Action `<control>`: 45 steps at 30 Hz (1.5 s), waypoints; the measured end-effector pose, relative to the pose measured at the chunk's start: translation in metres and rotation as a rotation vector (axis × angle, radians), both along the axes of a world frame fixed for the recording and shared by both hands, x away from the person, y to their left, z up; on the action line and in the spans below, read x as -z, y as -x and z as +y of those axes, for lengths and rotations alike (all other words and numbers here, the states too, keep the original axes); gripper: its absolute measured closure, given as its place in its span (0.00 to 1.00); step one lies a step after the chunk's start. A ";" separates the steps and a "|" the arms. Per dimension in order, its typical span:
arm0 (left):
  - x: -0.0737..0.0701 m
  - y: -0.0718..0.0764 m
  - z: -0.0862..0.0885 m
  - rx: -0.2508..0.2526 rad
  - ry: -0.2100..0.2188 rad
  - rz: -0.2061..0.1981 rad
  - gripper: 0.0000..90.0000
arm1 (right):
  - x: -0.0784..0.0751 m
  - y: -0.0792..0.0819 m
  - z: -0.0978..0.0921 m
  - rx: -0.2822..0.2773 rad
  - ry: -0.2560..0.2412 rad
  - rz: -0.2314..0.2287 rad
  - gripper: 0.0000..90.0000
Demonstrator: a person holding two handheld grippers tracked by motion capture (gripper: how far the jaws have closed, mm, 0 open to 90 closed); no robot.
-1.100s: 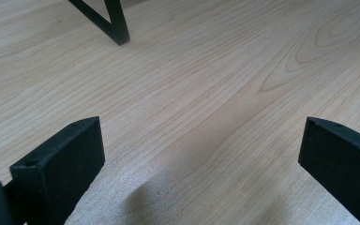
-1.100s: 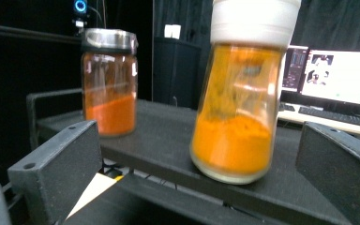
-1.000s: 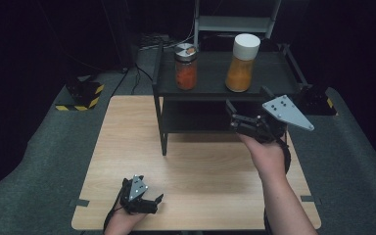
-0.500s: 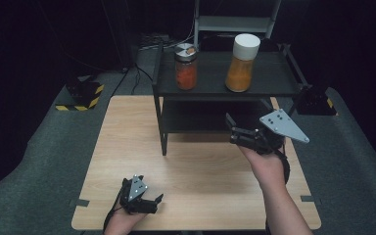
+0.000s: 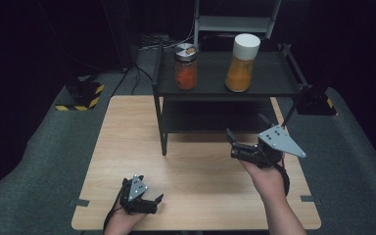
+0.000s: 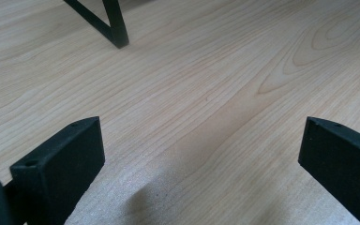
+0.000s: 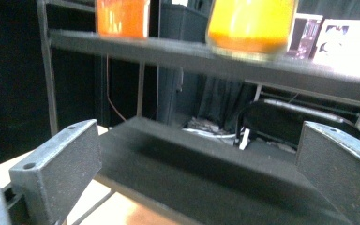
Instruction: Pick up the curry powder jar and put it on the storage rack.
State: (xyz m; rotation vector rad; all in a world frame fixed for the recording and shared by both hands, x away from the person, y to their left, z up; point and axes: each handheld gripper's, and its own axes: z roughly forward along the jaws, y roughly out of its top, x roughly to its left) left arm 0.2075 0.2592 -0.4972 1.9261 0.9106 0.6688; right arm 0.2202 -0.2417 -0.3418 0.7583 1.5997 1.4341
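Right gripper [image 5: 235, 143] held wide open before a black two-tier shelf [image 5: 269, 88] on a wooden table [image 5: 127, 132].

Two jars stand well apart on the top tier: a tall, white-capped jar [image 5: 242, 62] of yellow-orange powder, and a shorter, metal-lidded jar [image 5: 186, 66] of deeper orange. The left gripper [image 5: 152, 203] rests low at the table's near edge, jaws spread wide and empty.

I count two jars: one orange-filled jar [image 5: 186, 67], one yellow-filled jar [image 5: 243, 62], both on one black shelf rack [image 5: 274, 85], above one wooden table [image 5: 127, 142].
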 end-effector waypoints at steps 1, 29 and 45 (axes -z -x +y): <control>0.000 0.000 0.000 0.001 0.002 0.000 0.01 | 0.003 0.000 -0.001 -0.001 0.000 0.006 0.00; 0.002 0.001 0.004 0.006 0.018 -0.014 0.02 | 0.083 0.010 -0.021 -0.011 0.078 0.167 0.00; 0.003 0.000 0.006 0.002 0.034 -0.007 0.02 | 0.125 0.004 -0.027 0.019 0.142 0.296 0.00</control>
